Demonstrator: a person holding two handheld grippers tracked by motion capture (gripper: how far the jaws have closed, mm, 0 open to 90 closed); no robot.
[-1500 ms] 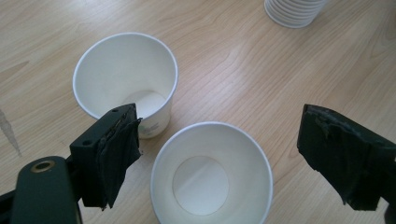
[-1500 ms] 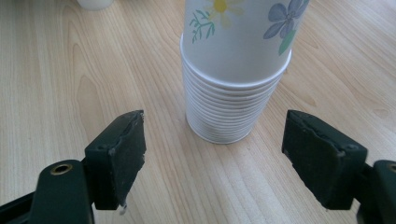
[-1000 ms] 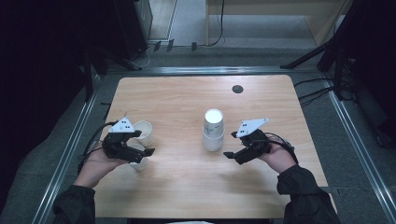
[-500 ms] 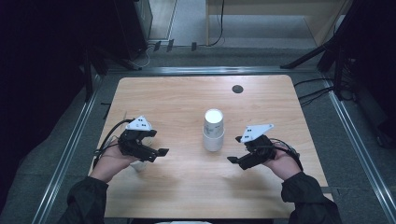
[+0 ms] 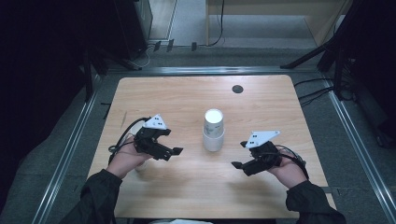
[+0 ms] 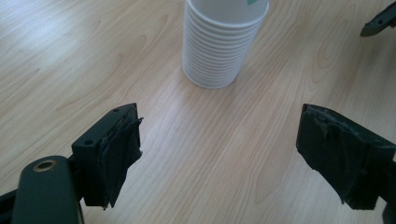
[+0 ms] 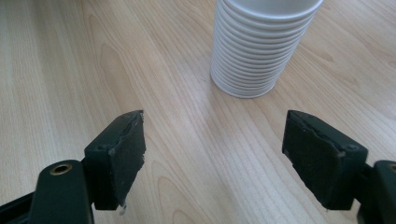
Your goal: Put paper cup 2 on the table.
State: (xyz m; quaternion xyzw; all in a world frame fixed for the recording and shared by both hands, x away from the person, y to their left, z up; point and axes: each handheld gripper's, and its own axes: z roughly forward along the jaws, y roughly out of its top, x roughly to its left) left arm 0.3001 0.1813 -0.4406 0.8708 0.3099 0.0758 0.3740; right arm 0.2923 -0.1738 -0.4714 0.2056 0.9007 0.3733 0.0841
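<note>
- Cup stack [image 5: 214,130] stands upright on the table [image 5: 187,93], mid-board; it is the landmark for all below.
- Left gripper [image 5: 173,151] sits left of the stack, well apart — jaws wide, nothing between them, touching nothing.
- Right gripper [image 5: 239,158] sits right of the stack, near it; jaws wide, empty.
- Judgement: steady the lower cups with one gripper, pinch only the top rim with the other, lift straight up — a squeeze low down would likely drag several cups.
</note>
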